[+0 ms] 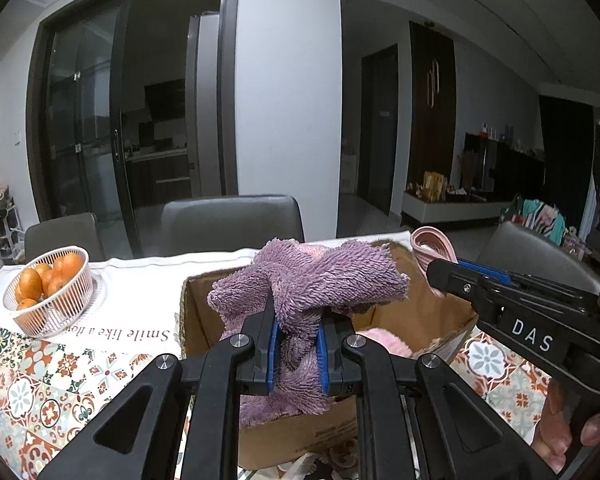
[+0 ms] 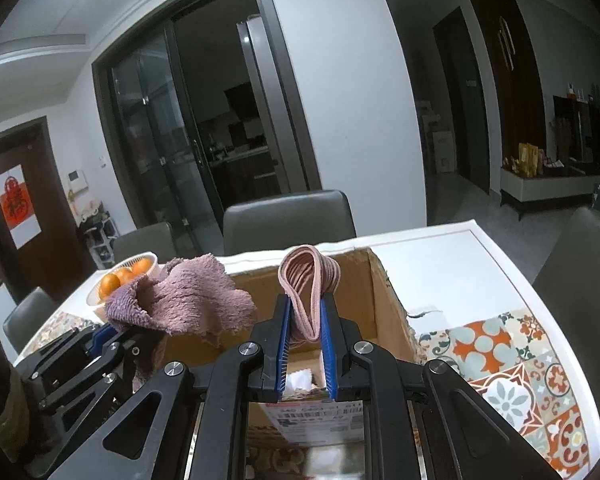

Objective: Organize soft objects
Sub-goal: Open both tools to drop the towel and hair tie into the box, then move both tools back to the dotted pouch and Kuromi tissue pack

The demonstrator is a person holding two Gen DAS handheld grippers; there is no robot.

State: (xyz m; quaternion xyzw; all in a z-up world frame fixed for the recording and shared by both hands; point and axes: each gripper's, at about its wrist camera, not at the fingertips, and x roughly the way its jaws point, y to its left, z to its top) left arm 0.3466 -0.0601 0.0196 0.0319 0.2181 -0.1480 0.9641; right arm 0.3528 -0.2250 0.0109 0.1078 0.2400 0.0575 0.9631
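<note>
My left gripper (image 1: 297, 322) is shut on a shaggy purple towel (image 1: 320, 280), which bunches up above an open cardboard box (image 1: 420, 312). The same purple towel (image 2: 180, 300) shows at the left of the right wrist view, and the box (image 2: 384, 292) sits under both grippers there. My right gripper (image 2: 305, 322) is shut on a folded pink ribbed cloth (image 2: 310, 280) that loops up above its fingers over the box. That pink cloth (image 1: 434, 246) and the right gripper (image 1: 456, 276) appear at the right in the left wrist view. Something pink and fluffy (image 1: 384, 340) lies inside the box.
A white basket of oranges (image 1: 48, 290) stands on the table's left, on a white cloth with print. The table (image 2: 512, 352) has a patterned tile cover. Grey chairs (image 1: 232, 220) stand behind and at the right end (image 2: 580, 264). A hand (image 1: 556, 436) holds the right gripper's handle.
</note>
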